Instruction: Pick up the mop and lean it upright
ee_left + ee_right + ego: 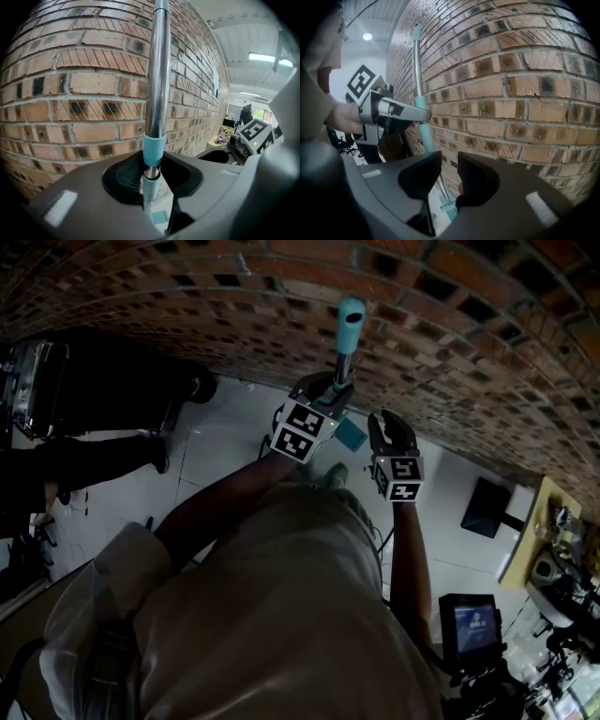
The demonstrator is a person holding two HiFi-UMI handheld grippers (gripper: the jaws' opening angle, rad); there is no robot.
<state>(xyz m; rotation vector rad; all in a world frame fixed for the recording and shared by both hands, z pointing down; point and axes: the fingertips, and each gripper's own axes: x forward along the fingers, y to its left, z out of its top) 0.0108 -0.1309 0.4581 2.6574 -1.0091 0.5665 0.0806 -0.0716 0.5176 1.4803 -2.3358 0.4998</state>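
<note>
Mop [349, 329] stands near-upright, right up along the brick wall [187, 296]. Its teal grip end is up top and its metal pole [158, 84] runs down past a teal collar [153, 150]. The mop head [449, 206], also teal, is down at the floor [225, 437] by the wall's base. Can't tell whether the top of the pole actually touches the bricks.

Left tool [333, 390] has the pole. Its jaws are drawn in tight on the shaft at/just under the collar, w/ the pole rising straight out from btwn them in the left gripper view. Seen from the right gripper view, the same tool [421, 116] comes in from the side and pinches the pole partway up, well above the head.

Right tool [449, 176] holds nothing. Its jaws are partway apart w/ a narrow gap, no pad on anything. The lower pole and mop head show through that gap but lie beyond the tips, not btwn the pads. In the head view it sits just beside the left tool, a bit lower and to the right of the pole, near it but apart, facing the wall.
</note>
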